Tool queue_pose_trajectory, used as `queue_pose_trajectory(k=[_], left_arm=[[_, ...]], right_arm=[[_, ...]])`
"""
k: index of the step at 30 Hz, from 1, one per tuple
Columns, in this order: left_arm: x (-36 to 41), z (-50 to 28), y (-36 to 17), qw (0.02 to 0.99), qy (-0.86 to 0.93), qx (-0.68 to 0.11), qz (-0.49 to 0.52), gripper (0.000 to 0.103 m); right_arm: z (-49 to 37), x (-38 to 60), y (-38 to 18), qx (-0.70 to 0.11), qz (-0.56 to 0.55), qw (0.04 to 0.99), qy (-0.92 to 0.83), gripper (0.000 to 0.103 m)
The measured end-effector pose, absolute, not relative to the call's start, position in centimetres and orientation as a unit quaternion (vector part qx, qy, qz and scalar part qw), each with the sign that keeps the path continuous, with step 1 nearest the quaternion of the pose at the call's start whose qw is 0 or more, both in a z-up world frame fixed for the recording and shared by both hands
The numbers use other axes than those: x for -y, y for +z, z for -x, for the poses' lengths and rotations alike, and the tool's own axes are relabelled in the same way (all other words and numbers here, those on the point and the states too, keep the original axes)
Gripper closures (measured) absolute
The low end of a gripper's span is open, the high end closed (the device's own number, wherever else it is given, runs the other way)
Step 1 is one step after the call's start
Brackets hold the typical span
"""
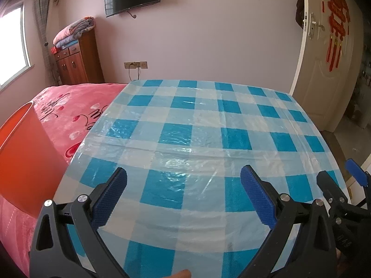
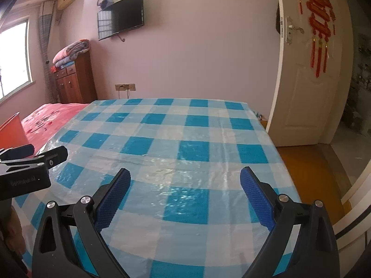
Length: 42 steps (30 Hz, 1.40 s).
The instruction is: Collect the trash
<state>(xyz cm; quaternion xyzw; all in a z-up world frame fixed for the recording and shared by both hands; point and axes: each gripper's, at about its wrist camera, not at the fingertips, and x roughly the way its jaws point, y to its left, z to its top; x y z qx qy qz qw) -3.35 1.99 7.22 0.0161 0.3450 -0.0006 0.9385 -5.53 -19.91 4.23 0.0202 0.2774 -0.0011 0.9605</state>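
Blue-padded left tool (image 1: 183, 197) and right tool (image 2: 185, 197) hover spread wide, empty, above the blue-and-white checked plastic-covered tabletop (image 1: 197, 125). No trash shows; an orange plastic bin (image 1: 25, 162) stands left, suggesting collection is finished or searching comes next.

A table covered in a shiny blue-and-white checked plastic cloth (image 2: 176, 153) fills the foreground. To its left lies a pink blanket (image 1: 69, 113) with dark lettering and hearts. Behind stands a wooden cabinet (image 1: 78, 62) with folded quilts (image 1: 74, 31) stacked on top, beside a bright window (image 1: 11, 46). A dark television (image 2: 125, 15) hangs on the pale wall. A white door (image 2: 306, 81) carries red hanging decorations (image 2: 318, 23).
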Motion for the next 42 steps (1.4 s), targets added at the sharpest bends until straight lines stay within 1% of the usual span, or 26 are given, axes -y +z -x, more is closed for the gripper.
queue_pose_trajectory(k=[10, 22, 42], left_arm=[[0.8, 2.7, 6.2, 0.937, -0.001, -0.347, -0.036, 0.004], [2.3, 2.3, 5.2, 0.935, 0.008, -0.351, -0.05, 0.004], [2.3, 1.7, 3.7, 0.929, -0.013, -0.367, -0.042, 0.004]], right_arm=[[5.1, 21.9, 3.3, -0.285, -0.027, 0.958, -0.018, 0.009], [4.9, 23.4, 2.7, -0.293, -0.036, 0.955, -0.02, 0.009], [4.3, 23.1, 2.2, -0.304, -0.036, 0.952, -0.013, 0.009]])
